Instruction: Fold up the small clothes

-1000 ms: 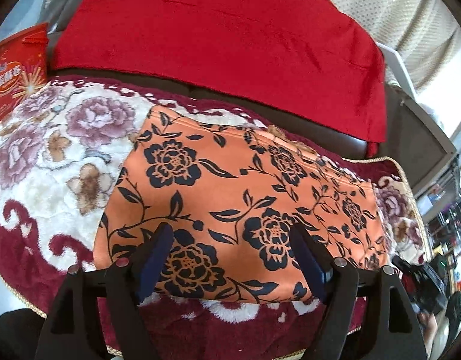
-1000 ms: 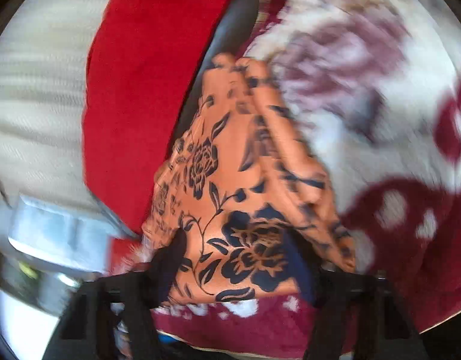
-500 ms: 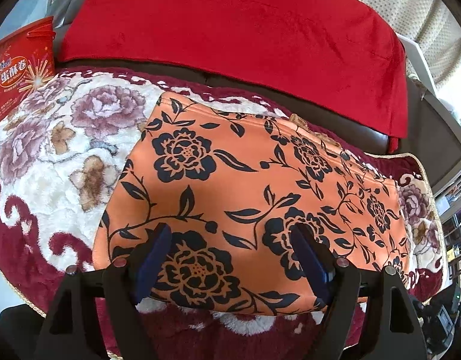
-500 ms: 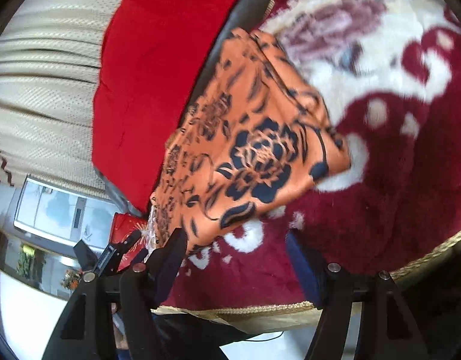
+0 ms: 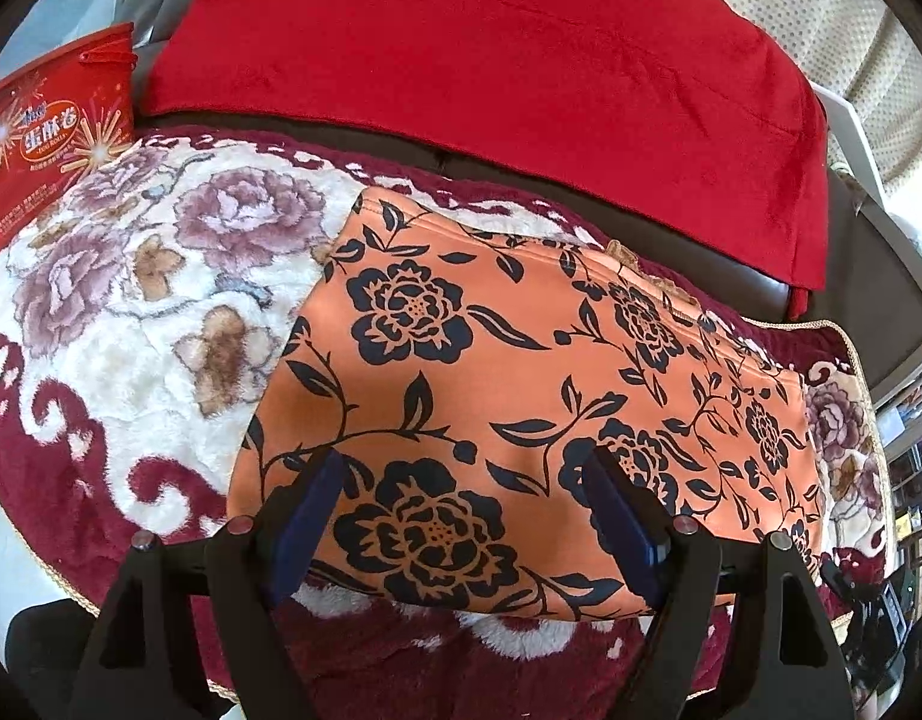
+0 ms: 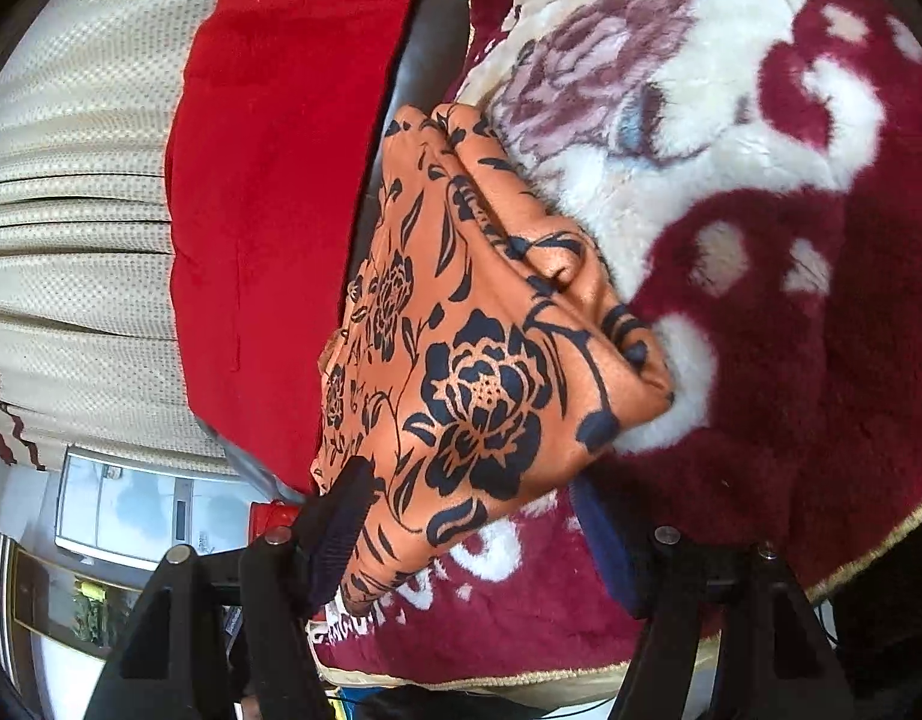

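Observation:
An orange garment with a black flower print (image 5: 521,384) lies folded flat on a plush red and cream floral blanket (image 5: 131,312). My left gripper (image 5: 461,468) is open and empty, its fingers hovering over the garment's near edge. In the right wrist view the same garment (image 6: 479,348) lies seen from its end, with its layered folded edge towards the blanket (image 6: 761,210). My right gripper (image 6: 473,498) is open and empty, its jaws on either side of the garment's near corner.
A red cushion (image 5: 491,54) leans on the dark sofa back behind the garment. A red snack box (image 5: 47,132) stands at the far left. The blanket's gold-trimmed front edge (image 6: 869,546) runs close under the right gripper. Cream curtains (image 6: 71,180) hang behind.
The left gripper has dropped slightly closer to the garment's near edge. The right gripper has swung back over the garment's end after pulling away half a second ago.

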`<move>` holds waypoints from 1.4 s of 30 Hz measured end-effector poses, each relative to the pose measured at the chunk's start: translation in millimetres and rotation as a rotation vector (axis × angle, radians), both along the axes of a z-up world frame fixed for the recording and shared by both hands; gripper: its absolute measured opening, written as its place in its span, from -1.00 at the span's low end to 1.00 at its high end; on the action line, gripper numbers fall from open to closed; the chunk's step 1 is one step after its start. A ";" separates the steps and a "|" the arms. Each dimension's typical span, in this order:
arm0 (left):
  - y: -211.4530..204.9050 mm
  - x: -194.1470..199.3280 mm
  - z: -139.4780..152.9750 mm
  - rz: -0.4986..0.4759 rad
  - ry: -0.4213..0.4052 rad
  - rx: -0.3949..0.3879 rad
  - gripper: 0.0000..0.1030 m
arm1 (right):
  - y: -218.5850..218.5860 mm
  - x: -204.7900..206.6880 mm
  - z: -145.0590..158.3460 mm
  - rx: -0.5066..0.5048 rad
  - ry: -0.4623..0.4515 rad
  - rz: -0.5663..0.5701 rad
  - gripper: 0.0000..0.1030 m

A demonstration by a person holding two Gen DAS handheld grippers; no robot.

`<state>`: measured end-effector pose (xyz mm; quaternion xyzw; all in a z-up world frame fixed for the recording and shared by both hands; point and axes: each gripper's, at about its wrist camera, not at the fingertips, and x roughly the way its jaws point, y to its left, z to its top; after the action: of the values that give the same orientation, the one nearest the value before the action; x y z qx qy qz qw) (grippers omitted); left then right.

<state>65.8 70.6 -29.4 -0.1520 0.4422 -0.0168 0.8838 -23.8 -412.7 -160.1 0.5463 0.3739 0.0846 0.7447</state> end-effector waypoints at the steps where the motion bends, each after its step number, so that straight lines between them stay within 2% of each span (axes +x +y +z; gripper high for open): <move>1: -0.3 0.1 0.6 0.000 -0.001 -0.002 0.60 | -0.6 -3.1 0.6 -0.005 0.002 -0.001 0.39; 8: -8.3 1.3 5.6 -0.011 -0.008 -0.015 0.60 | -8.2 -10.0 1.3 -0.015 0.000 -0.046 0.40; 13: -34.1 13.5 4.5 -0.036 -0.020 -0.010 0.60 | -20.6 -7.0 8.8 -0.040 -0.025 -0.068 0.42; 16: -53.1 25.5 -4.6 -0.057 -0.017 -0.007 0.60 | -22.3 2.8 5.2 -0.042 -0.016 -0.050 0.42; 18: -67.9 37.5 -22.1 -0.085 0.026 0.021 0.60 | -17.6 10.6 6.7 -0.089 -0.020 -0.029 0.38; 20: -77.3 45.2 -40.0 -0.099 0.068 0.072 0.60 | -10.0 18.5 17.4 -0.192 -0.041 -0.009 -0.42; 21: -79.4 43.9 -40.5 -0.102 0.050 0.093 0.60 | -6.4 22.4 22.7 -0.248 -0.036 0.005 -0.78; 23: -79.5 40.0 -35.4 -0.113 0.031 0.095 0.60 | 1.9 24.8 33.3 -0.311 -0.047 0.015 -0.81; 25: -72.0 35.4 -23.7 -0.097 0.014 0.038 0.60 | 11.0 15.7 54.2 -0.430 -0.076 -0.002 -0.82; 27: -67.8 31.0 -10.4 -0.064 -0.037 0.002 0.60 | 16.0 8.5 57.4 -0.487 -0.060 -0.008 -0.82; 29: -72.6 33.9 -8.0 -0.068 -0.060 0.024 0.69 | 11.4 8.8 34.1 -0.452 0.008 0.009 -0.79; 30: -79.0 39.2 -13.7 -0.098 -0.044 0.051 0.70 | 4.5 7.0 15.3 -0.364 0.023 0.014 -0.73; 32: -90.0 50.8 -36.4 -0.150 0.049 0.129 0.70 | -4.3 2.6 11.8 -0.280 -0.004 0.001 -0.57; 33: -93.8 51.0 -42.7 -0.153 0.039 0.168 0.74 | -9.3 -3.1 17.4 -0.297 -0.009 0.000 -0.29; 34: -95.4 47.1 -42.4 -0.149 0.002 0.185 0.75 | -14.1 -6.9 27.9 -0.326 -0.016 -0.015 0.27; 35: -96.8 45.5 -42.8 -0.148 -0.006 0.192 0.75 | -19.3 -10.2 38.7 -0.351 -0.032 -0.039 0.50; 36: -97.6 45.4 -43.5 -0.147 -0.005 0.197 0.76 | -25.2 -12.1 48.8 -0.375 -0.054 -0.059 0.62; 39: -95.2 47.8 -44.3 -0.149 -0.007 0.188 0.78 | -37.5 14.3 69.0 -0.395 -0.093 -0.011 0.62; 42: -94.8 47.5 -44.7 -0.152 -0.013 0.191 0.79 | -47.8 83.2 72.2 -0.355 -0.085 0.086 0.62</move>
<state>113.2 -24.3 -74.0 -0.0330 0.4466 -0.0427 0.8931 59.4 -460.5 -87.9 0.3858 0.3741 0.0720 0.8403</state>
